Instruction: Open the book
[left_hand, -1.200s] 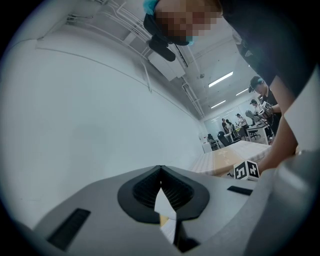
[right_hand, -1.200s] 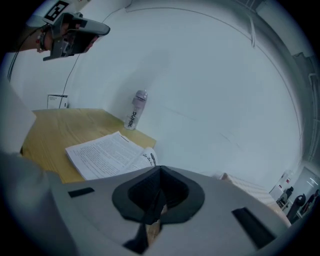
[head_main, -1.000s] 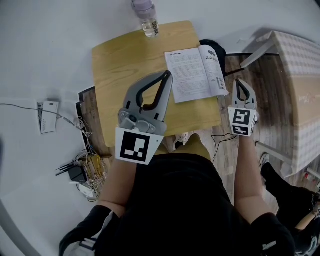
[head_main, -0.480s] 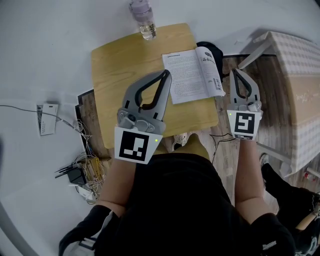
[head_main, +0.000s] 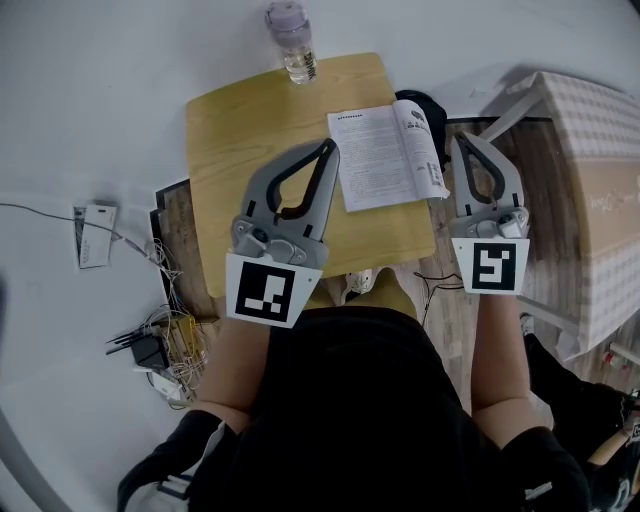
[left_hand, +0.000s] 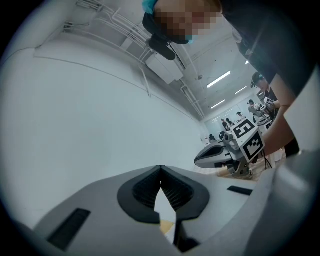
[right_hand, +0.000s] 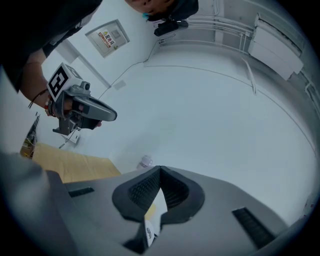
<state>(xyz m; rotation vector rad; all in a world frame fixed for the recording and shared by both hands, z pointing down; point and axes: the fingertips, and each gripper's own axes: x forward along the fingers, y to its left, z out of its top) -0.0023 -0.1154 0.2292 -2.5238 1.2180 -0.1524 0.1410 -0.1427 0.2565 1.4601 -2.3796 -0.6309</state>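
Book (head_main: 385, 155) lies open on the wooden table (head_main: 250, 130), spine running away from the person. The left gripper (head_main: 328, 148), jaws pressed together on nothing, hovers just off its left page. The right gripper (head_main: 459, 140), also closed and empty, flanks the right edge, about equally near.

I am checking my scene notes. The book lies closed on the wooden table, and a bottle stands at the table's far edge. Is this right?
Not quite: the book lies open, as the head view shows. It is on the wooden table, and the bottle stands at the table's far edge.
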